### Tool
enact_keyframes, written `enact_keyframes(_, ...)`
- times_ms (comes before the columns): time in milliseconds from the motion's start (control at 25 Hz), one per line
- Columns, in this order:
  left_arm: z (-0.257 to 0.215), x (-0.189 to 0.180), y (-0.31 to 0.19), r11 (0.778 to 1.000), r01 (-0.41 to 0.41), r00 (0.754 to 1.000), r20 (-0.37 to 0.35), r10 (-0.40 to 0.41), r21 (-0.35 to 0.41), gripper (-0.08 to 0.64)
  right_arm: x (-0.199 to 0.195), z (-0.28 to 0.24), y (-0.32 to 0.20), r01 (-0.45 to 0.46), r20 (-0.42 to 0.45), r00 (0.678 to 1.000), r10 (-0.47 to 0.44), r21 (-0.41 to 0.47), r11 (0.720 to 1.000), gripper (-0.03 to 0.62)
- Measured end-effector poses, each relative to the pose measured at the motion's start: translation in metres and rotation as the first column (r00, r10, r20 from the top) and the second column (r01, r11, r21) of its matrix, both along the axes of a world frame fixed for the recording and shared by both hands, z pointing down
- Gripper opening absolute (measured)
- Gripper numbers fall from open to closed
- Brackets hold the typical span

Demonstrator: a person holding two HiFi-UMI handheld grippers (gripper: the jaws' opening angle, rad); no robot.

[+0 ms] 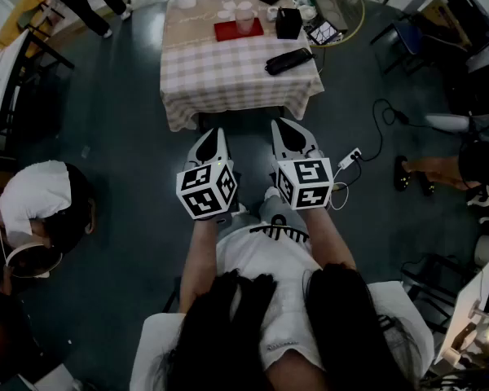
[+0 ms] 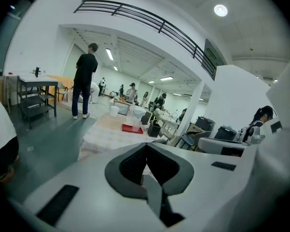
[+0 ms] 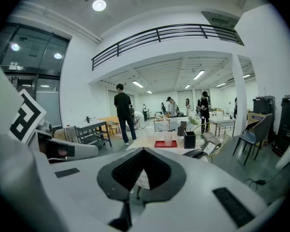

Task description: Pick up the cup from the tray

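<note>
Reaching is the step in hand, and it looks barely begun: the left gripper (image 1: 214, 137) and right gripper (image 1: 284, 129) hover in front of the seated person, each with its fingers pressed together on nothing, well apart from the bench (image 1: 228, 72). The cup (image 1: 244, 16) stands on the red tray (image 1: 226, 32) near the bench's far edge. Next, one gripper must travel forward, spread its fingers and straddle the cup. From here the cup is small and pale, so whether it holds anything cannot be told.
</note>
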State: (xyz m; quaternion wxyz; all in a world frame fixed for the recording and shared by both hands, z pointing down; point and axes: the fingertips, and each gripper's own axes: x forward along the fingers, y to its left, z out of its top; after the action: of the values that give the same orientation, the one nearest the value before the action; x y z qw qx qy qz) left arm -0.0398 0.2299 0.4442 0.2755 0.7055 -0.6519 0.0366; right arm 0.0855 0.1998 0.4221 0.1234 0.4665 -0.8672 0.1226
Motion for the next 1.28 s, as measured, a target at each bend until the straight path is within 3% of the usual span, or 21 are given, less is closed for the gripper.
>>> enact_keyframes(640,0.001,0.011,-0.003,1.000,0.005,1.000,0.025,-0.005,-0.006,0.005,0.006,0.004,-0.005,0.008,-0.015,1.000,-0.008,-0.005,1.000,0.006)
enact_keyframes(840,-0.002,0.016,-0.012,1.000,0.012,0.999,0.045,-0.012,-0.008,0.005,0.002,0.008,-0.011,0.072,0.022,0.997,-0.071,-0.048,0.996,0.009)
enact_keyframes(1040,-0.007,0.024,-0.026,1.000,0.008,0.997,0.082,-0.008,-0.005,0.005,0.007,0.009,-0.024,0.074,-0.021,0.997,-0.076,-0.055,0.996,0.012)
enact_keyframes(1200,-0.009,0.033,-0.041,1.000,-0.001,0.997,0.083,0.002,-0.012,0.005,0.013,0.007,-0.040,0.075,-0.011,0.997,-0.076,-0.061,0.995,0.101)
enact_keyframes(1280,-0.010,0.036,-0.049,1.000,0.007,0.995,0.096,-0.006,-0.010,0.005,0.016,0.005,-0.048,0.077,-0.005,0.997,-0.078,-0.065,0.995,0.115)
